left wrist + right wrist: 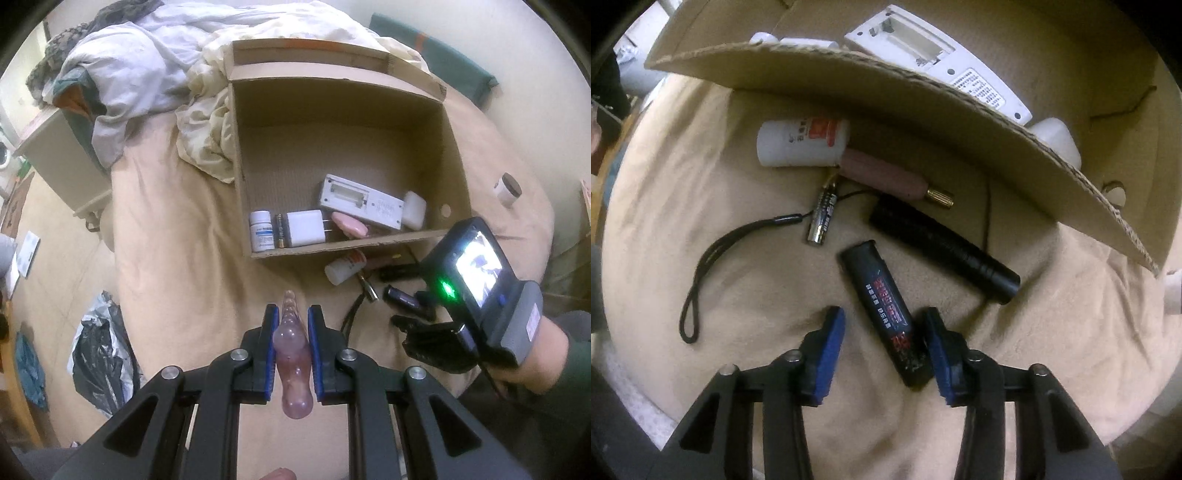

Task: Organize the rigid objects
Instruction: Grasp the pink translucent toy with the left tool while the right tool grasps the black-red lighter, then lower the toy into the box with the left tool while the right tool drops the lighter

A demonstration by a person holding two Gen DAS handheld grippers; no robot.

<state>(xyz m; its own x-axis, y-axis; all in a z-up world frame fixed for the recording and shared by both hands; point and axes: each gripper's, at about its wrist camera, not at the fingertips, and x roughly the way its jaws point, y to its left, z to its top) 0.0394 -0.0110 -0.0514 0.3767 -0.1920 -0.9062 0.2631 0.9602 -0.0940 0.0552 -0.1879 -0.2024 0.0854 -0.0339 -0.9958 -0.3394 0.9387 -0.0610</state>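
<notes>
The left gripper (291, 354) has its fingers closed on a translucent pink bumpy piece (293, 354), whose long axis runs along the fingers and points toward the cardboard box (369, 242). The right gripper (884, 347) points straight down at the bed (720, 314); its fingers are partly open around a black lighter (886, 314), which lies slanted, one end toward the box. The right-side pad is at the lighter; the left pad stands apart. Beyond lie a black tube (942, 245) and a battery (822, 216).

Home bedroom; rumpled bedding (155, 66)
</notes>
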